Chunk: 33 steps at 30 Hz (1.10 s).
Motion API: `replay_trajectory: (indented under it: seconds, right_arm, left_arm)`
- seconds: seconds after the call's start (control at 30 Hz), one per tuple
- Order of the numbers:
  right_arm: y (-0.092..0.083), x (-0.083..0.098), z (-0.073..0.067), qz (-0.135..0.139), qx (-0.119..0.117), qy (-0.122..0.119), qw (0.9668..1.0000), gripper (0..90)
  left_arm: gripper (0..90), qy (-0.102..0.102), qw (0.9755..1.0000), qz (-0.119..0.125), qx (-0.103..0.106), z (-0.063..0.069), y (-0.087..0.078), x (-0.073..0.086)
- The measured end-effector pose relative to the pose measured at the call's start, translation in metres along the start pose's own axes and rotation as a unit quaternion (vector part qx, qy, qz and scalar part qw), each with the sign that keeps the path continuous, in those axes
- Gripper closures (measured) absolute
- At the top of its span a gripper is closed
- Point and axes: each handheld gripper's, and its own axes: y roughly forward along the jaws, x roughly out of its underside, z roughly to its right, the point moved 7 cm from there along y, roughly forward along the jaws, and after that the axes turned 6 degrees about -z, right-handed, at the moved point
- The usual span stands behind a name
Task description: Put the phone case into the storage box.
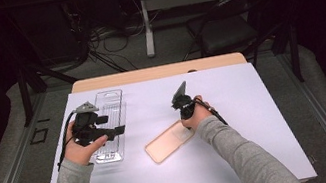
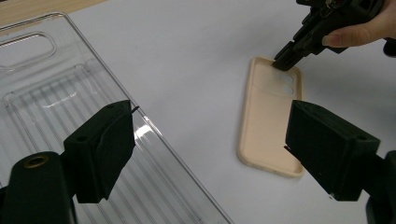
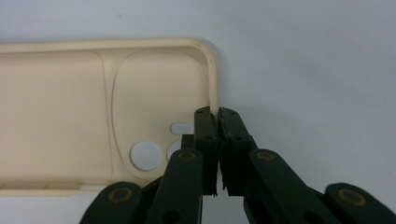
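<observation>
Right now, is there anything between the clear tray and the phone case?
No. In the high view, just bare white table lies between the clear tray and the phone case. The left gripper view shows that same gap.

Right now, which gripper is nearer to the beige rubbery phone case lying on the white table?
Right. The right gripper is shut on the beige phone case's rim; the left gripper hovers over the clear plastic tray.

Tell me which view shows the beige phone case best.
The left gripper view: the whole phone case lies there, open side up, camera holes visible. The right gripper view shows its camera-hole end close up; the high view shows it small, partly hidden by the right hand.
</observation>
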Motion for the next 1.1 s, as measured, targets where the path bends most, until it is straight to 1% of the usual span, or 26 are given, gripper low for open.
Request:
replay_trajectory:
  seconds: [0.03, 0.07, 0.1, 0.2, 0.3, 0.4, 0.43, 0.5, 0.57, 0.6, 0.67, 0.83, 0.9, 0.93, 1.0, 1.07, 1.1]
  right_arm:
    - [-0.0002, 0.0000, 0.0001, 0.000, -0.001, 0.000, 1.0000, 87.5]
    - [0.0011, -0.0010, 0.0000, 0.010, -0.003, 0.000, 0.9999, 87.6]
    - [0.0011, -0.0010, 0.0000, 0.010, -0.003, 0.000, 0.9999, 87.6]
    - [0.0008, -0.0007, 0.0005, 0.009, -0.005, 0.000, 0.9999, 87.8]
    - [-0.0009, 0.0010, 0.0006, -0.002, -0.001, 0.000, 1.0000, 87.9]
    - [-0.0016, 0.0012, 0.0010, -0.002, 0.000, -0.002, 1.0000, 88.0]
    - [-0.0003, -0.0002, 0.0006, 0.015, -0.006, 0.000, 0.9999, 88.1]
    - [-0.0013, 0.0003, 0.0005, 0.014, -0.008, 0.004, 0.9999, 88.2]
    - [-0.0023, 0.0005, 0.0017, 0.013, -0.006, -0.002, 0.9999, 88.3]
    - [-0.0012, -0.0005, 0.0011, 0.025, -0.012, 0.001, 0.9996, 88.3]
    - [-0.0022, 0.0011, 0.0009, 0.016, -0.013, 0.006, 0.9998, 88.4]
    - [-0.0031, 0.0022, 0.0024, 0.017, -0.017, 0.001, 0.9997, 88.5]
    - [-0.0030, 0.0020, 0.0021, 0.021, -0.022, 0.002, 0.9995, 88.6]
    - [-0.0039, 0.0034, 0.0012, 0.018, -0.028, 0.009, 0.9994, 88.6]
    - [-0.0045, 0.0033, 0.0028, 0.023, -0.029, 0.000, 0.9993, 88.6]
    - [-0.0049, 0.0038, 0.0028, 0.021, -0.031, 0.001, 0.9993, 88.6]
    - [-0.0052, 0.0038, 0.0030, 0.025, -0.032, 0.001, 0.9992, 88.6]
  left_arm:
    - [15.9, 0.000, 1.0000, 0.000, 0.000, -0.0001, 0.0000, 0.0000]
    - [15.9, 0.000, 1.0000, 0.000, 0.000, -0.0002, -0.0002, 0.0000]
    - [15.9, 0.000, 1.0000, 0.000, 0.000, -0.0002, -0.0002, 0.0000]
    - [15.9, -0.001, 1.0000, -0.001, 0.000, -0.0002, -0.0004, 0.0001]
    - [15.9, -0.001, 1.0000, -0.001, 0.000, -0.0003, -0.0004, 0.0002]
    - [15.9, -0.001, 1.0000, 0.000, 0.001, -0.0003, -0.0006, 0.0001]
    - [15.9, -0.001, 1.0000, 0.000, 0.001, -0.0005, -0.0008, 0.0002]
    - [15.9, -0.002, 1.0000, 0.002, 0.001, -0.0006, -0.0009, 0.0000]
    - [15.9, -0.002, 1.0000, 0.002, 0.001, -0.0007, -0.0009, 0.0001]
    - [15.9, -0.002, 1.0000, 0.001, 0.001, -0.0007, -0.0010, 0.0001]
    - [15.9, -0.001, 1.0000, 0.001, 0.001, -0.0007, -0.0009, 0.0002]
    - [15.9, -0.001, 1.0000, 0.000, 0.000, -0.0009, -0.0005, 0.0003]
    - [15.9, -0.001, 1.0000, 0.000, 0.000, -0.0008, -0.0003, 0.0003]
    - [15.9, -0.003, 1.0000, 0.000, 0.000, -0.0007, -0.0001, 0.0004]
    - [15.9, -0.004, 1.0000, 0.003, -0.001, -0.0006, 0.0006, 0.0003]
    - [15.9, -0.004, 1.0000, 0.003, -0.001, -0.0006, 0.0006, 0.0003]
    - [15.9, -0.003, 1.0000, 0.002, -0.001, -0.0006, 0.0006, 0.0004]
